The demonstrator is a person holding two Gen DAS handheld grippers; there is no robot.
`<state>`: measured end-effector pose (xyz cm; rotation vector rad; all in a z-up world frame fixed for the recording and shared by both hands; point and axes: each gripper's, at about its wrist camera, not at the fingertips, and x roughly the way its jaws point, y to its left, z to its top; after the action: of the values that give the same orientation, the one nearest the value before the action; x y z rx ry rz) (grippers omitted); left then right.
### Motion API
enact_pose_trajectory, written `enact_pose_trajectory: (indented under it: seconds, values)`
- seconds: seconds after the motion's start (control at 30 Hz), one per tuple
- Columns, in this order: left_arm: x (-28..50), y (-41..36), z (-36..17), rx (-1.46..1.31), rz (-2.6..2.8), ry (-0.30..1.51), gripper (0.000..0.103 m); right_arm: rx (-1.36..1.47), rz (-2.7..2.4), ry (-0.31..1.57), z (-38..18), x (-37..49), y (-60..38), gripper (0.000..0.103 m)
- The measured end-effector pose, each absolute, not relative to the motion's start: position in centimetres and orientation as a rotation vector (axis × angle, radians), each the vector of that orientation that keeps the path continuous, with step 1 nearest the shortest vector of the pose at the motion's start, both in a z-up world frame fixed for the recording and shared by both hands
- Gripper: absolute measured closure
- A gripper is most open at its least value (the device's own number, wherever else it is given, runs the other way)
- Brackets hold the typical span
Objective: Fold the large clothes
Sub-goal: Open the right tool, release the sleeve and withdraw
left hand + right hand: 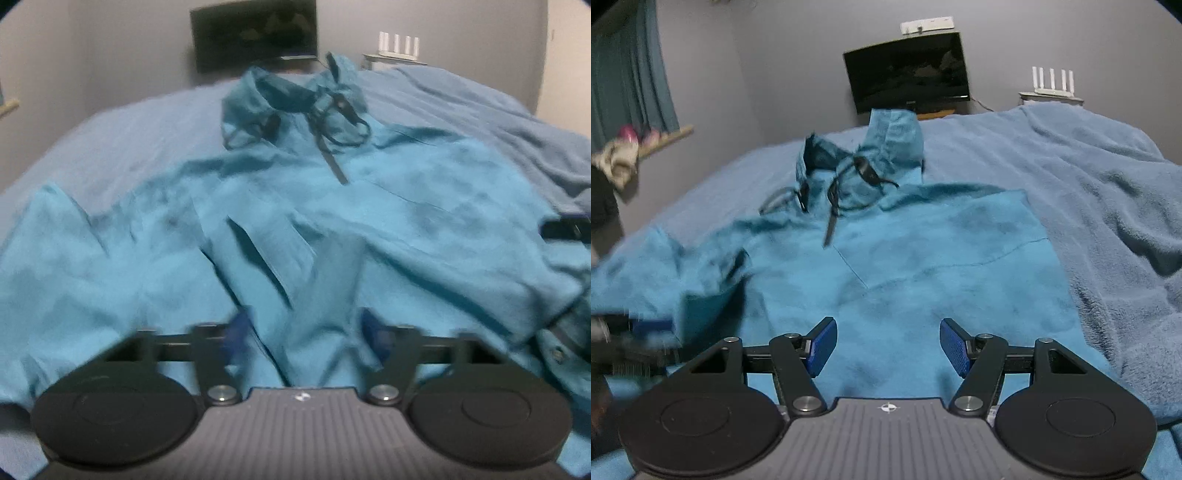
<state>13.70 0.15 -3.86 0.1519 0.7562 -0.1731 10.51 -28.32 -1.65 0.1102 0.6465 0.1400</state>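
A large teal hoodie point(923, 258) lies front up on the bed, its hood point(886, 147) at the far end with dark drawstrings point(831, 218) trailing over the chest. My right gripper point(888, 347) hovers open over the lower front of the hoodie, with nothing between its blue pads point(822, 347). In the blurred left wrist view, my left gripper point(304, 332) is low over the rumpled hoodie point(406, 221). Its pads stand apart with a raised fold of cloth point(310, 314) between them. The left gripper point(639, 332) also shows as a blur at the sleeve point(665, 273).
A blue fleece blanket point(1115, 229) covers the bed and bunches up on the right. A dark screen point(908, 70) hangs on the far wall, with a white router point(1052, 85) on a shelf beside it. A teal curtain point(624, 74) hangs at left.
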Motion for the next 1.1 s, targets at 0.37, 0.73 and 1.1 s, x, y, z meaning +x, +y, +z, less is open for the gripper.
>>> enact_pose_trajectory:
  seconds: [0.37,0.73,1.1]
  values:
    - [12.6,8.4,-5.3,-0.033,0.17,0.792,0.054,0.136,0.035,0.745,-5.6,12.3,-31.2,0.037]
    - [13.1,4.2,-5.7,0.092,0.065,0.745,0.039,0.058,0.078,0.729,-5.9,11.4,-29.0,0.029]
    - [13.9,5.0,-8.5,0.062,0.094,0.862,0.001,-0.031,0.042,0.769,-7.4,11.9,-27.2,0.001]
